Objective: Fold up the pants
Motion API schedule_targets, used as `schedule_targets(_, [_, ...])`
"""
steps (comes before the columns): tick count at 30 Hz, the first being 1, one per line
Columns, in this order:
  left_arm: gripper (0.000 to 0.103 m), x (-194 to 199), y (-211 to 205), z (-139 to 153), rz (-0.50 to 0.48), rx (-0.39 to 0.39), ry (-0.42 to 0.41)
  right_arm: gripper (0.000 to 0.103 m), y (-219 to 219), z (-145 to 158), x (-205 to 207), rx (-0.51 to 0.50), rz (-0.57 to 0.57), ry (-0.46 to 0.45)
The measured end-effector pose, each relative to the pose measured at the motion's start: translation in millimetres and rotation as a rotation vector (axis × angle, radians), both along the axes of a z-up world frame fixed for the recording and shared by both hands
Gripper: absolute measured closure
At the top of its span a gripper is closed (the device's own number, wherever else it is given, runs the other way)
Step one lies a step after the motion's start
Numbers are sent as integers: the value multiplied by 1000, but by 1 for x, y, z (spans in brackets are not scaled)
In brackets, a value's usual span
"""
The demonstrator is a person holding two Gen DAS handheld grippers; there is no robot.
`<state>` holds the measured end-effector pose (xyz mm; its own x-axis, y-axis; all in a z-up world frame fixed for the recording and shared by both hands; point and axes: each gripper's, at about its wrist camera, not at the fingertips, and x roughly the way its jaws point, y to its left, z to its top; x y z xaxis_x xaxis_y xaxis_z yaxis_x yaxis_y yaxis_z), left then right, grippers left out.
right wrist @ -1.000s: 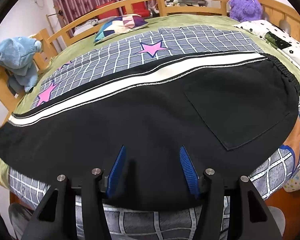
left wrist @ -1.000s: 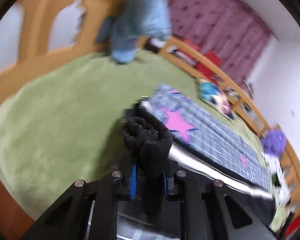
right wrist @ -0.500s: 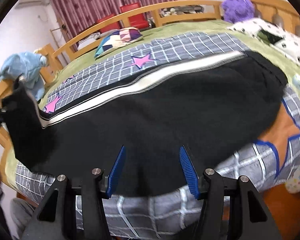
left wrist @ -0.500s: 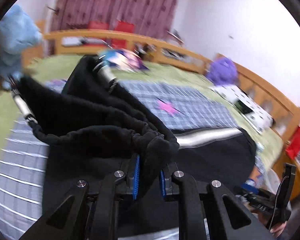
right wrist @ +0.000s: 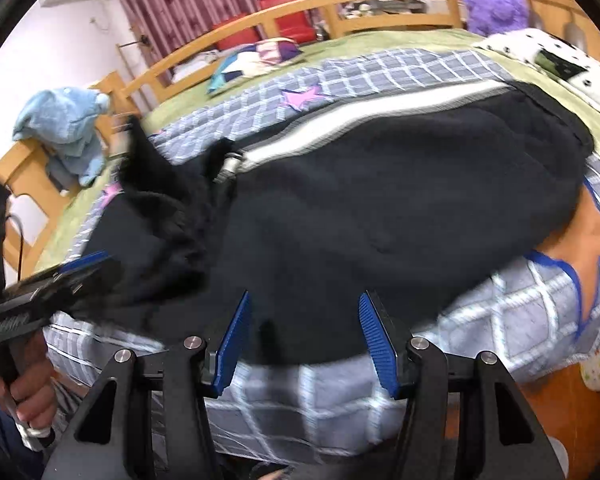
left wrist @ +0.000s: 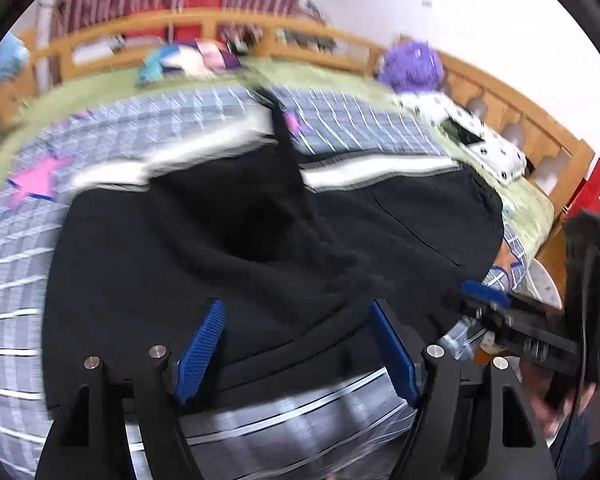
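Looking down my 2 tools, I count 1 pair of black pants (right wrist: 400,216) lying on the bed (right wrist: 512,312), its leg end thrown back over the body. My left tool (left wrist: 296,352) has just been opening, jaws apart, cloth below but unclamped. My right tool (right wrist: 304,340) stands apart and empty over the near edge. 1 purple plush (right wrist: 496,4), 1 blue plush (right wrist: 64,128).
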<state>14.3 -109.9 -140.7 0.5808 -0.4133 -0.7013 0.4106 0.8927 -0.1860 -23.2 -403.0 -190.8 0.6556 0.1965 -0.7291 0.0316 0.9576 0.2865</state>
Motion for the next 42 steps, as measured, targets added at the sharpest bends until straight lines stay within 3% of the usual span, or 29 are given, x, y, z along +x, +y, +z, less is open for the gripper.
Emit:
schedule_targets(4, [30, 1, 46, 11, 82, 23, -47, 42, 22, 11, 20, 67, 57, -35])
schedule_targets(9, [30, 9, 98, -1, 203, -36, -11, 32, 55, 4, 54, 117, 65, -31])
schedule_targets(10, [30, 9, 108, -4, 222, -65, -2, 35, 65, -6, 67, 98, 48, 17])
schedule_targets(12, [30, 9, 127, -12, 260, -128, 17, 73, 79, -23, 82, 79, 45, 88])
schedule_targets(13, [30, 10, 130, -15, 273, -145, 28, 78, 88, -29, 87, 51, 69, 120])
schedule_targets(14, [30, 10, 137, -18, 288, -166, 44, 82, 89, -22, 84, 28, 82, 83])
schedule_targets(15, [30, 10, 142, -19, 293, -186, 51, 83, 84, -11, 76, 66, 89, 26])
schedule_targets(16, [30, 8, 143, -21, 294, -206, 52, 83, 68, 3, 61, 183, 91, -54])
schedule_targets(17, [30, 7, 148, -21, 292, -228, 49, 83, 59, 8, 52, 251, 82, -75])
schedule_targets(19, [30, 8, 154, -23, 295, -254, 50, 81, 56, 5, 47, 228, 60, -25])
schedule_targets(22, [30, 14, 155, -27, 297, -257, 83, 74, 77, -32, 56, 57, 95, 121])
schedule_targets(24, [30, 13, 156, -29, 300, -256, 90, 61, 82, -25, 48, 7, 109, 48])
schedule_targets(26, [30, 13, 157, -29, 309, -262, 96, 59, 81, -12, 50, -16, 113, 51])
schedule_targets(29, [29, 16, 156, -33, 306, -274, 118, 40, 72, 11, 58, 31, 64, -31])
schedule_targets(35, [30, 21, 152, -36, 321, -217, 105, 37, 73, 10, 143, -4, 68, -5])
schedule_targets(36, [29, 22, 151, -37, 323, -212, 101, 49, 69, 5, 158, 28, 66, 23])
schedule_targets(38, [30, 24, 152, -39, 334, -198, 100, 90, 64, -11, 188, 109, 121, 97])
schedule_targets(39, [30, 24, 153, -39, 341, -192, 101, 90, 62, -15, 200, 90, 135, 134])
schedule_targets(42, [29, 23, 157, -42, 359, -191, 97, 89, 43, -4, 203, 161, 103, 59])
